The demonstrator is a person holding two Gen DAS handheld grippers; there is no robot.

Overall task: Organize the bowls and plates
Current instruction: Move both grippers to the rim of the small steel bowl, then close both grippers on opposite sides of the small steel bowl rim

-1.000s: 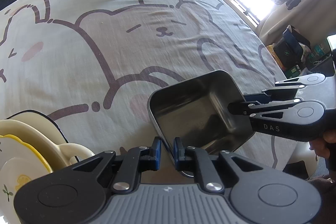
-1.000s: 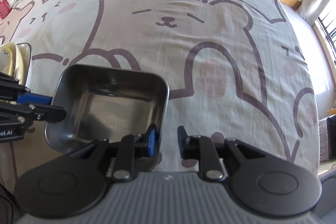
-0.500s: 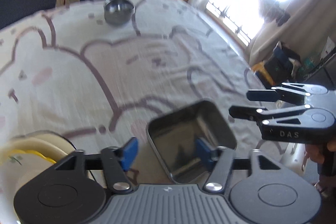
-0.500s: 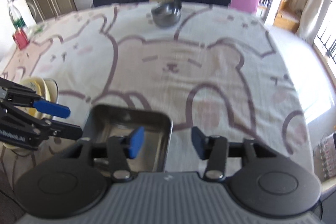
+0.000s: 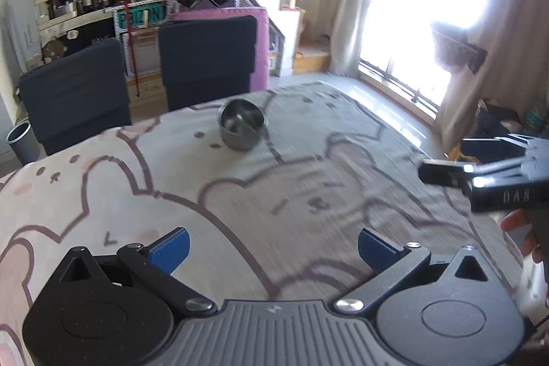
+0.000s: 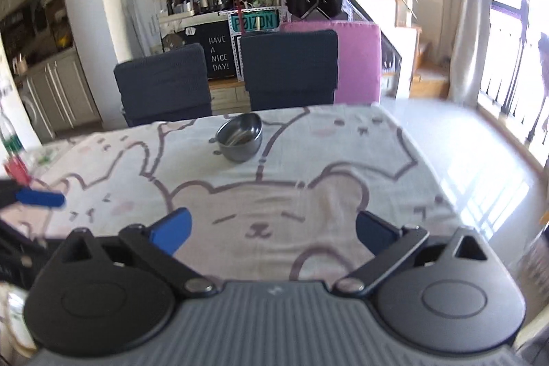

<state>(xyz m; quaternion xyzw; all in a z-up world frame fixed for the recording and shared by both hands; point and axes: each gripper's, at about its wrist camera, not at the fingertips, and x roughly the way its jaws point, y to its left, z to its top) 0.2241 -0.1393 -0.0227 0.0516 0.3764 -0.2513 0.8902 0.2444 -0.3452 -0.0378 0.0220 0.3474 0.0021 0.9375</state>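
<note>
— What has moved since a second ago?

— Both of my grippers have let go of the square steel tray and risen; it was between my pads then, and it shows in neither view at present. My left gripper [image 5: 272, 244] has its jaws opening, spread wide, with only bear-print tablecloth [image 5: 308, 194] between the blue pads. My right gripper [image 6: 272, 230] is the same: jaws opening, wide apart, nothing between them.

— And the task's thing?

— What I see is a round steel bowl [image 5: 242, 128], well ahead of my left jaws and slightly left of their centre line, near the far edge of the table. From the right wrist the same bowl [image 6: 239, 141] sits straight ahead, a little left of centre. It is grey metal, upright, deep-walled, with a shiny inside; something thin may lie in it, but I cannot tell what.

— Anything else changed?

— The cream and yellow dishes that lay at my left side are out of view. Two dark chairs [image 6: 226, 76] stand beyond the bowl.
</note>
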